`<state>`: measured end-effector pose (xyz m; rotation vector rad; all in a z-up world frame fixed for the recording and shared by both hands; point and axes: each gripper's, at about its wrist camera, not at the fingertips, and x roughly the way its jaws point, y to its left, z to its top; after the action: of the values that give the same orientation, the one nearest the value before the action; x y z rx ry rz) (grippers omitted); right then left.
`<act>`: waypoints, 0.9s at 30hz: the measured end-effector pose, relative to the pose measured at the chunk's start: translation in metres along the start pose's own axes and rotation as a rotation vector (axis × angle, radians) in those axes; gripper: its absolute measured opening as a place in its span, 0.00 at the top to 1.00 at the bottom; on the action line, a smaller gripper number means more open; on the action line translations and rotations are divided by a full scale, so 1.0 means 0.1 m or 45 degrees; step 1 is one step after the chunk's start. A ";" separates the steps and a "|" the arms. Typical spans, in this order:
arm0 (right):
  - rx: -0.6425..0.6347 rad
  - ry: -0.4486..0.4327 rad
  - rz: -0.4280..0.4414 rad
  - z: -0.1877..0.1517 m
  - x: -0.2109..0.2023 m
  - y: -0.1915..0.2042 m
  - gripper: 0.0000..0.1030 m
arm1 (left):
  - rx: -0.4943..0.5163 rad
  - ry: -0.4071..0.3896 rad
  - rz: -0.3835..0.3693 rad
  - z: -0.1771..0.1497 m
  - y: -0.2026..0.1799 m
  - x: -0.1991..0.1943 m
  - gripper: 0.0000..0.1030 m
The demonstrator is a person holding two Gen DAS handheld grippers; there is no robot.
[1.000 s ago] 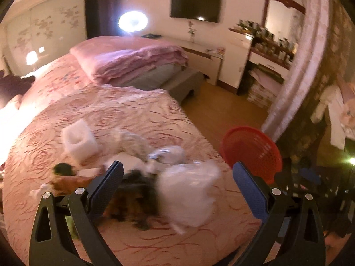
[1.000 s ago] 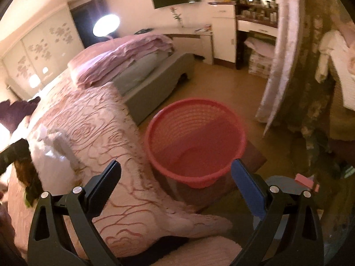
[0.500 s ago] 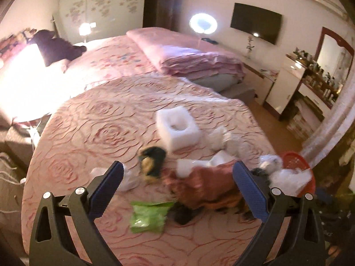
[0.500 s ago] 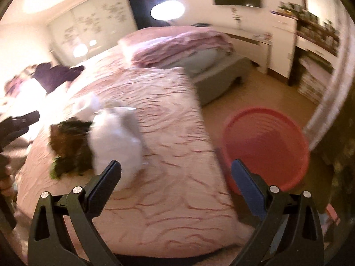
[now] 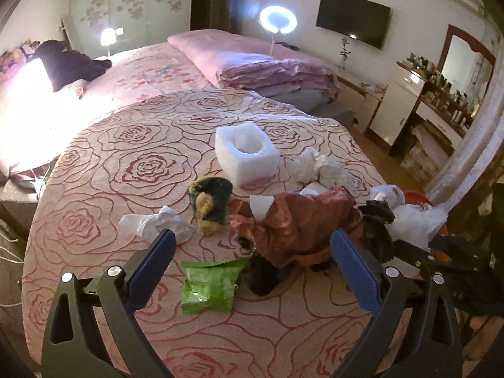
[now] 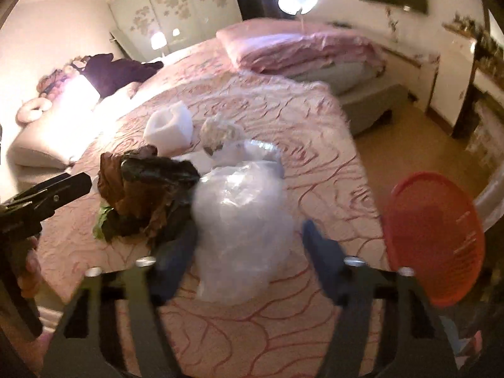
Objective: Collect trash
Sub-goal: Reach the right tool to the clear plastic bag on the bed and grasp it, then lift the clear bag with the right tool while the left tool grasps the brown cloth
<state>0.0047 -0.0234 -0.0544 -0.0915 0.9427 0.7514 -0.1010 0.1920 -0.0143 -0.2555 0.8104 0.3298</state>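
Trash lies on the rose-patterned bedspread (image 5: 126, 170): a green wrapper (image 5: 209, 285), a crumpled brown-red bag (image 5: 296, 223), a white tissue (image 5: 157, 225), a white foam block (image 5: 245, 152), a dark furry lump (image 5: 209, 203) and a clear plastic bag (image 6: 242, 230). My left gripper (image 5: 252, 271) is open above the green wrapper. My right gripper (image 6: 249, 249) is open, its fingers on either side of the clear plastic bag. The red basket (image 6: 431, 239) stands on the floor beside the bed, right of the right gripper.
A folded pink quilt (image 5: 267, 66) lies at the far side of the bed. A dresser with a mirror (image 5: 441, 94) and a curtain (image 5: 472, 145) stand at right. The left gripper also shows at the left edge of the right wrist view (image 6: 47, 195).
Both grippers have swung left from the basket side toward the trash pile. The right gripper now faces the clear plastic bag; the left now looks over the green wrapper.
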 end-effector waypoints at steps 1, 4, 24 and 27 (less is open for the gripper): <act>0.001 0.003 0.007 -0.02 0.00 0.00 0.53 | 0.004 0.001 -0.002 0.00 -0.01 0.00 0.08; 0.001 -0.011 0.009 -0.04 -0.09 -0.02 0.60 | 0.007 0.007 -0.006 -0.01 -0.03 0.03 0.08; 0.147 -0.059 -0.052 -0.19 -0.33 -0.49 0.62 | 0.064 0.084 -0.095 0.08 -0.30 0.33 0.08; 0.146 -0.053 -0.049 -0.19 -0.33 -0.49 0.62 | 0.078 0.094 -0.097 0.11 -0.34 0.42 0.08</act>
<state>0.0098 -0.0849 -0.0528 0.0061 0.9402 0.6603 -0.0536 0.1726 -0.0347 -0.2421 0.8798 0.2246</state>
